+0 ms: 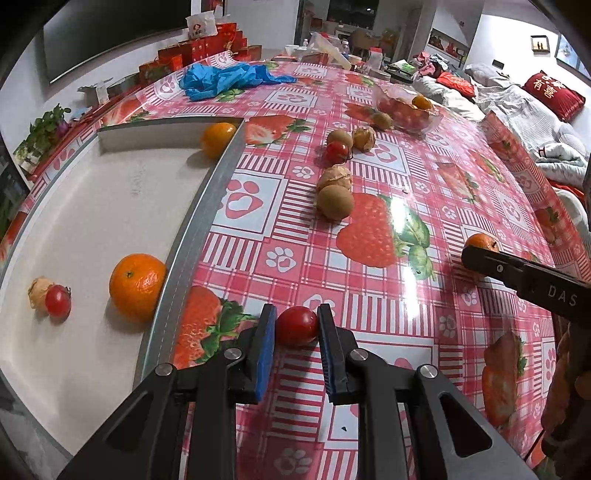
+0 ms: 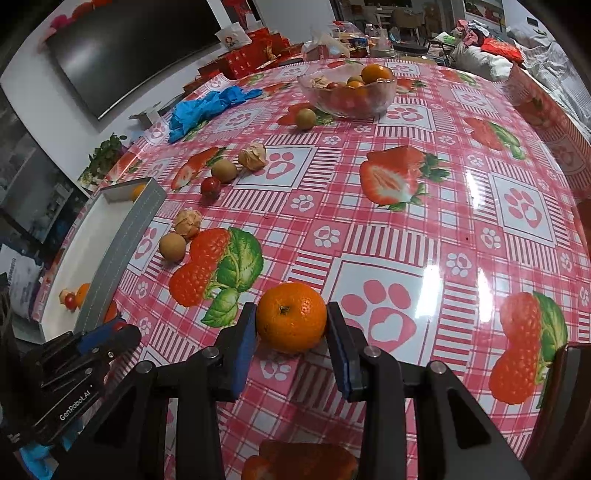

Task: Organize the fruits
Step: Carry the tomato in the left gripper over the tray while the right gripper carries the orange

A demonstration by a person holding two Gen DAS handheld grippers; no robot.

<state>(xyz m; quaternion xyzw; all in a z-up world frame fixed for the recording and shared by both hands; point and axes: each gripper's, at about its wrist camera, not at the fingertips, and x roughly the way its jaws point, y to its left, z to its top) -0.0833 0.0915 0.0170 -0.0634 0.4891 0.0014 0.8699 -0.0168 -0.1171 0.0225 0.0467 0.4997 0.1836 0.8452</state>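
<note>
A small red tomato (image 1: 297,325) and a mandarin (image 2: 291,322) sit gripped above the tablecloth.

The left gripper (image 1: 296,326) is matte black plastic, with blue ribbed pads lining the inner faces of its jaws and round silver screws on the linkage arms behind them. The right gripper (image 2: 291,325) is built alike; white "GenRobot.AI" lettering marks the left one's side.

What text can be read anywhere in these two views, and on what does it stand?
"DAS", cut off: right tongs body.
"GenRobot.AI": left tongs body.
Red cushion: two large characters, not legible to me.
Red boxes and paper bag: print too small to read.
</note>
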